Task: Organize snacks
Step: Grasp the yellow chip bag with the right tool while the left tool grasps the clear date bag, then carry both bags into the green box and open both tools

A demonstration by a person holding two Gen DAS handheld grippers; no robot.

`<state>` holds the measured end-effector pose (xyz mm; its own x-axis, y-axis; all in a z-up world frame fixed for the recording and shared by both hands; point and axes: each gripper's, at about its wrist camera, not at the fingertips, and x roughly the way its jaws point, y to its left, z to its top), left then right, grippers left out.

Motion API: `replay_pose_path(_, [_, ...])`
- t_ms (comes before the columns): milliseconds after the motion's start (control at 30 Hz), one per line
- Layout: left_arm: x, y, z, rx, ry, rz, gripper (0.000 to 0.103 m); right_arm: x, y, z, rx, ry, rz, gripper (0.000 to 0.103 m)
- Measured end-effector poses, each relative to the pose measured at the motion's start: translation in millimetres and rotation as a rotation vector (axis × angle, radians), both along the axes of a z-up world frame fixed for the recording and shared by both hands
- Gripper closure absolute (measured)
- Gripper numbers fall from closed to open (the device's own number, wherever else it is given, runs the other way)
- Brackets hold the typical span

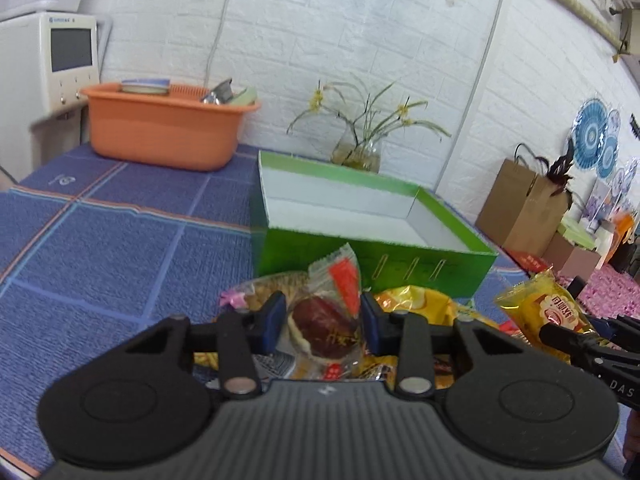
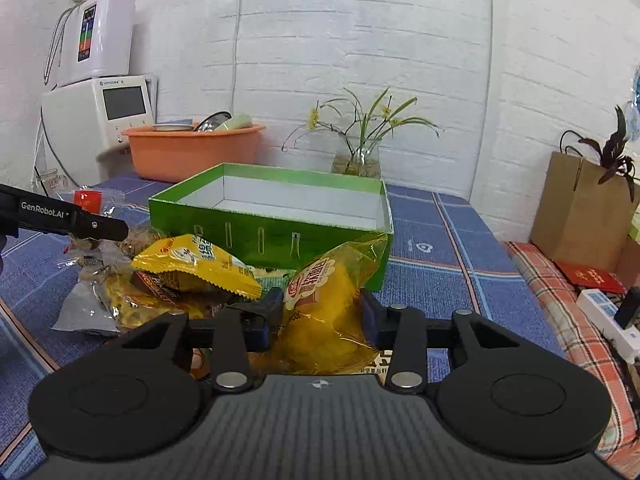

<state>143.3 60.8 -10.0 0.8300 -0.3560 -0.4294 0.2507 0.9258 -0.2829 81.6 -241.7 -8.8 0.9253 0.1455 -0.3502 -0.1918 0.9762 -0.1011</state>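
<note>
My left gripper (image 1: 323, 320) is shut on a clear packet with a brown pastry and a red label (image 1: 326, 320), held above the snack pile. My right gripper (image 2: 322, 316) is shut on a yellow cake packet (image 2: 328, 304), which also shows at the right of the left wrist view (image 1: 548, 312). An open green box (image 1: 360, 224) with a white inside stands just behind the pile; it also shows in the right wrist view (image 2: 272, 216). Several loose snack packets (image 2: 192, 268) lie on the blue cloth in front of the box.
An orange basin (image 1: 164, 132) with dishes stands at the back left by a white appliance (image 1: 60, 60). A glass vase with a plant (image 1: 356, 152) stands behind the box. A brown paper bag (image 2: 580, 216) and a power strip (image 2: 608, 316) are at the right.
</note>
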Motion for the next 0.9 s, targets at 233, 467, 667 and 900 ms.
replay_pose_path(233, [-30, 11, 29, -0.001, -0.088, 0.021, 0.066, -19, 16, 26, 0.014, -0.1, 0.076, 0.034])
replay_pose_path(467, [7, -11, 66, 0.057, -0.19, 0.016, 0.066, 17, 27, 60, 0.17, -0.186, 0.158, 0.034])
replay_pose_path(667, [76, -36, 81, 0.091, -0.202, 0.032, 0.066, 85, 5, 79, 0.241, -0.224, 0.004, 0.034])
replay_pose_path(900, [145, -70, 44, 0.172, -0.099, 0.024, 0.066, 148, 6, 44, 0.205, -0.061, 0.03, 0.034])
